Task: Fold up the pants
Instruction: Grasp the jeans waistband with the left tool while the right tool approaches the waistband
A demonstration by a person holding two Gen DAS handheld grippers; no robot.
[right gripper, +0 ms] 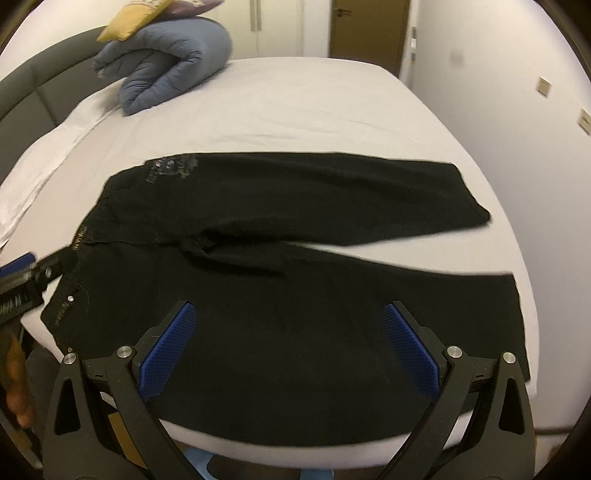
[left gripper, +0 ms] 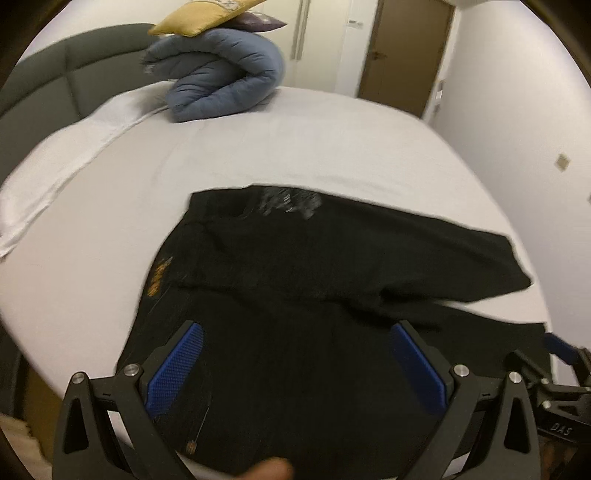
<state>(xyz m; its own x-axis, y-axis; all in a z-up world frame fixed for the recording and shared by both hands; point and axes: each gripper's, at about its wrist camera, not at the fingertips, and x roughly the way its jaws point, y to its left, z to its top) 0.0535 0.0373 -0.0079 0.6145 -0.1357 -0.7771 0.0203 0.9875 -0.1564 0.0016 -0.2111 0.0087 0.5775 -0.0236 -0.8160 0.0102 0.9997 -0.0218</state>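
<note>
Two hand-held grippers hover over the near edge of a bed (right gripper: 295, 103) covered with a white sheet, both cameras looking forward and down across it.

The left gripper (left gripper: 295, 354) is held low over the waist end of the black pants (right gripper: 295, 258). Its two blue-padded fingers (left gripper: 177, 369) are spread wide apart with only dark fabric showing between them, and they grip nothing. In the right wrist view the left gripper appears at the far left edge, its tip close by the waistband; whether it touches the cloth cannot be told. A blurred bit of a hand (left gripper: 269, 470) shows at the bottom of the left view.

The right gripper (right gripper: 295, 339) is held above the near trouser leg, farther to the right. Its blue fingers (right gripper: 410, 350) are also spread wide and hold nothing.

The pants lie flat on the near half of the bed. Their long axis runs left to right: the waistband with its button is at the left, and the two legs point right, diverging slightly, with a wedge of white sheet between the hems. The far leg has a pale printed patch (right gripper: 170, 168) near the waist. The near leg runs along the near edge of the mattress.

At the far left of the bed sits a rolled blue duvet (right gripper: 166, 66) with a yellow cushion (right gripper: 129, 20) on top, against a dark padded headboard (left gripper: 55, 74). A brown door (right gripper: 369, 26) stands in the far wall.
</note>
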